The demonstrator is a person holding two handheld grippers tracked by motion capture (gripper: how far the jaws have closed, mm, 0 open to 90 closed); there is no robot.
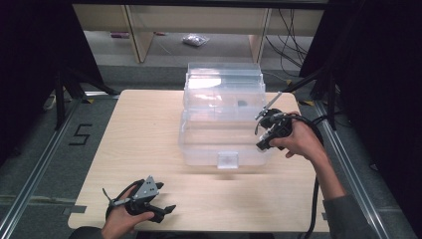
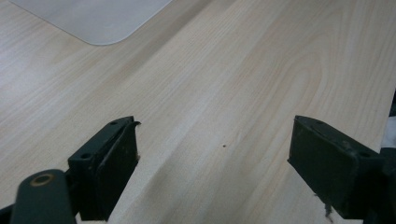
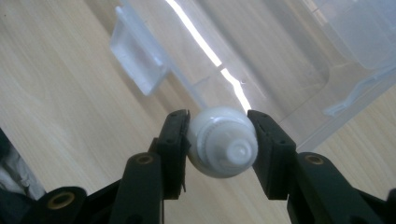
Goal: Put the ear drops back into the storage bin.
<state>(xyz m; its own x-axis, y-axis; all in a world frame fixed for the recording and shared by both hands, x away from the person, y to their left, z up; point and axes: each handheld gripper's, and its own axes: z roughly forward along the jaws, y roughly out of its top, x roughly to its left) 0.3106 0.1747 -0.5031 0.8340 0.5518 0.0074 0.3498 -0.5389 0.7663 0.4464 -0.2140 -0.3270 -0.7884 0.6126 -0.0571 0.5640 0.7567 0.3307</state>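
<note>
Tabletop [image 1: 149, 134]: pale wood grain, standing on a grey floor with dark curtains at both sides.
Box [image 1: 221, 117]: clear plastic, in the middle of the tabletop toward its far edge; its lid [image 1: 224, 74] stands raised at the back, and a small latch tab [image 1: 227, 160] sits at the middle of the near wall.
Dark item [image 1: 242, 103]: small, inside the box toward the back right; too small to tell what it is.
Right hand-held gripper [image 1: 264, 141]: held in the right hand [image 1: 298, 142] at the box's near right corner, close to the wall; whether it touches the box cannot be told.
Right jaws: clamped from both sides on a small white round bottle [image 3: 223, 141], whose ribbed cap with a raised tip faces the camera in the right gripper view.
Bottle position: in that view it hangs over the tabletop just outside the box wall [image 3: 261, 70], with the latch tab [image 3: 140, 58] up to its left.
Left hand-held gripper [image 1: 166, 209]: held in the left hand [image 1: 122, 221] near the tabletop's near left edge, well apart from the box, grey plate on top.
Left jaws: wide apart with nothing between them, bare wood below in the left gripper view.
Pale sheet [image 2: 100, 18]: a rounded corner of something light lying flat at the top left of the left gripper view.
</note>
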